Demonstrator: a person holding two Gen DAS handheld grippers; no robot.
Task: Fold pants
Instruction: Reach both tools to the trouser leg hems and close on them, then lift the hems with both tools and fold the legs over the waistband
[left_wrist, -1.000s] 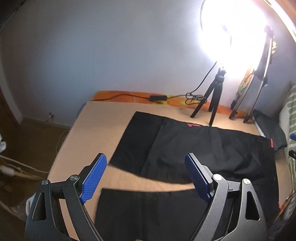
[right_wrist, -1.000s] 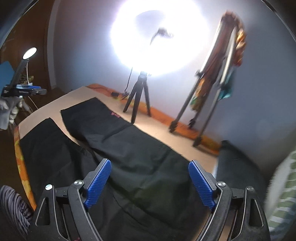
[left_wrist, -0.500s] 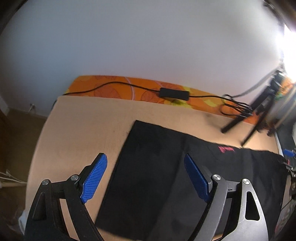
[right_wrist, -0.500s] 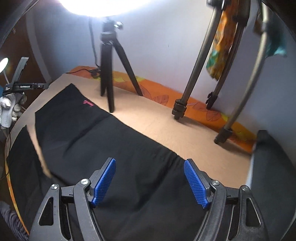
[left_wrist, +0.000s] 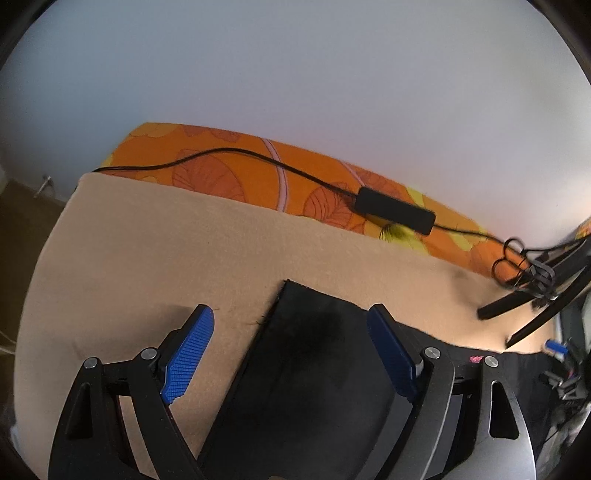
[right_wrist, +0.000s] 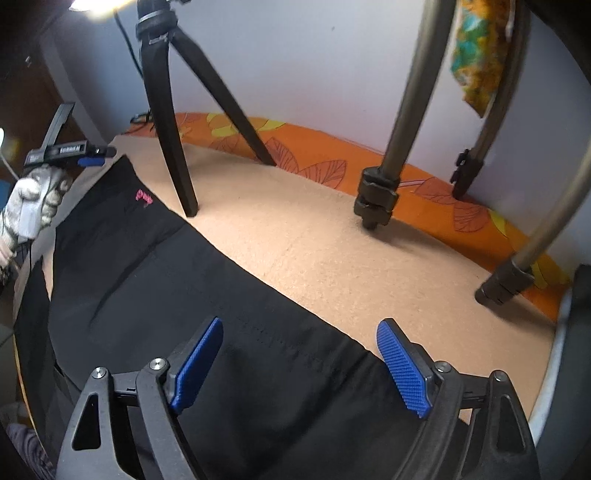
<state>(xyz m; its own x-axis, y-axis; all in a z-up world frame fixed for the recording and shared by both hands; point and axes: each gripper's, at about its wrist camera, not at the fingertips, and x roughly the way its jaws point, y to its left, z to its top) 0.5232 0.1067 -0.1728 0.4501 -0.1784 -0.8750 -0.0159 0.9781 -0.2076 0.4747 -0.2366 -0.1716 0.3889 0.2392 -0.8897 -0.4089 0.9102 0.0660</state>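
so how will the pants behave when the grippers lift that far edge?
Probably floppy: the pants lie flat with soft creases, so lifted cloth should drape. Likely light, being thin and single-layered at the hem. May drag rather than slide on the fuzzy tan cover.

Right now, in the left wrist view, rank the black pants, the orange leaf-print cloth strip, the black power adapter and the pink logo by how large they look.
1. black pants, though nearest the camera
2. orange leaf-print cloth strip
3. black power adapter
4. pink logo
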